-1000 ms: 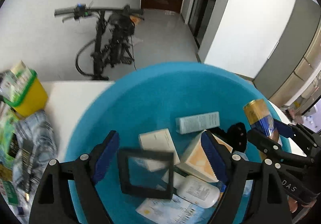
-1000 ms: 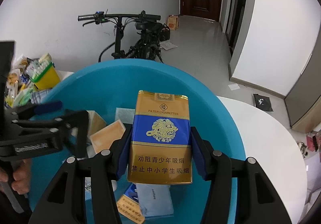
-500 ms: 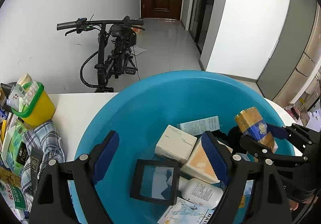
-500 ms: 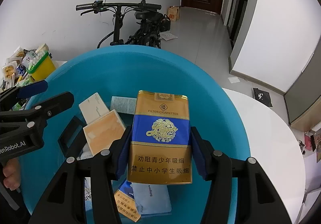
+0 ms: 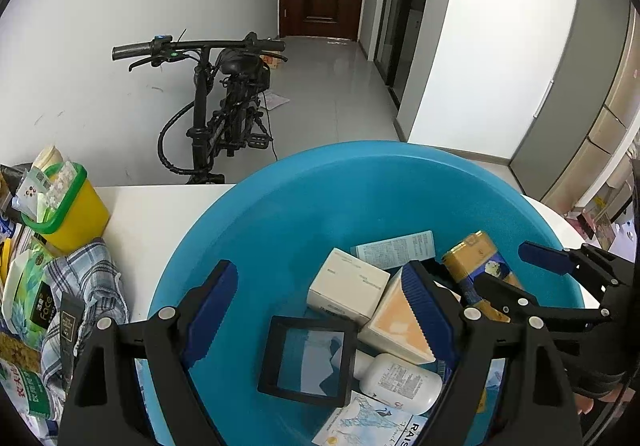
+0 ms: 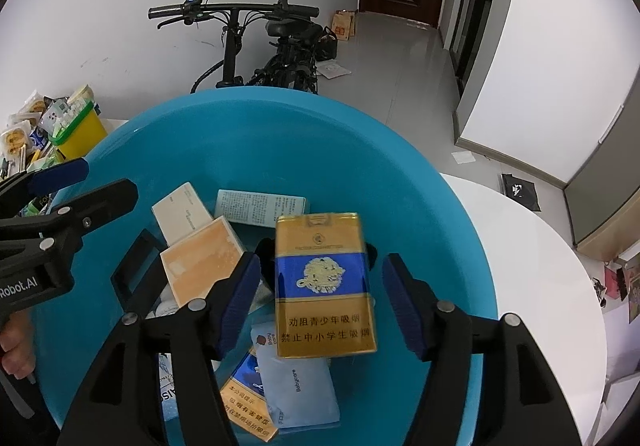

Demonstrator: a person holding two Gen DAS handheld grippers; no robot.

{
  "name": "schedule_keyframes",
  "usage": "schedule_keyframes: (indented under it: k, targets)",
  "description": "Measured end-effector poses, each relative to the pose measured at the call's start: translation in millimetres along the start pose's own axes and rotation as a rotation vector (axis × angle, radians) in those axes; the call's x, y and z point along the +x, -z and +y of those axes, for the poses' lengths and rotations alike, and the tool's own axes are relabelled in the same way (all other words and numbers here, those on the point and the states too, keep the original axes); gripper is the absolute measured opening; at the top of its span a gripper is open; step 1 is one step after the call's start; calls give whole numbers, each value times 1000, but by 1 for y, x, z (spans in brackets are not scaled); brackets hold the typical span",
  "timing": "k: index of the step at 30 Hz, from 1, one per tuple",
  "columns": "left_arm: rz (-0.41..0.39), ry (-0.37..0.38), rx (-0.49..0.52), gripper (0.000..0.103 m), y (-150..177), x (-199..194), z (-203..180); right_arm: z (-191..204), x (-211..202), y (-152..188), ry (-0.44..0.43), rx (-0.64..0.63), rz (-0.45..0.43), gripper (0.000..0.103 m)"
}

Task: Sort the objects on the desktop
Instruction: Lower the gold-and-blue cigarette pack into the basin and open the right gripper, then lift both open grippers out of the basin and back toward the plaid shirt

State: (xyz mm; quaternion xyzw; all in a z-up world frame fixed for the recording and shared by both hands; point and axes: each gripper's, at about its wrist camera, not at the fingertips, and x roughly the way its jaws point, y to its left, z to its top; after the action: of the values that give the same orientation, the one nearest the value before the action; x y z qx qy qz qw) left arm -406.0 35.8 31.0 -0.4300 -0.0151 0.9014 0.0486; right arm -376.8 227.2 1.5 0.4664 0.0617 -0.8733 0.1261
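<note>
A big blue basin (image 6: pixel 280 102) on the white table holds several boxes and packets. My right gripper (image 6: pixel 320 266) hangs over it with its jaws opening. The gold and blue cigarette pack (image 6: pixel 324 286) is between them, with a gap to each pad, so nothing grips it. In the left wrist view the same pack (image 5: pixel 476 258) shows at the right, beside the right gripper (image 5: pixel 508 270). My left gripper (image 5: pixel 318 278) stands open and empty above the basin. Below it lie a black square frame (image 5: pixel 308 362), a white box (image 5: pixel 348 292), an orange-faced box (image 5: pixel 400 322) and a white bottle (image 5: pixel 400 378).
Left of the basin stand a yellow bin with a green rim (image 5: pixel 72 214), a plaid cloth (image 5: pixel 88 286) and several snack packets. Bare white tabletop (image 6: pixel 540 286) shows right of the basin. A bicycle (image 5: pixel 224 106) leans by the wall beyond the table.
The right jaws have spread away from the cigarette pack, which has slipped lower and tilted. The black frame dropped from between the left jaws and now lies in the basin.
</note>
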Motion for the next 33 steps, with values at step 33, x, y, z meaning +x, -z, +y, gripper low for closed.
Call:
schedule_keyframes:
  k: [33]
  targets:
    - [-602, -17, -7, 103, 5, -123, 3, 3, -137, 4, 121, 88, -735, 103]
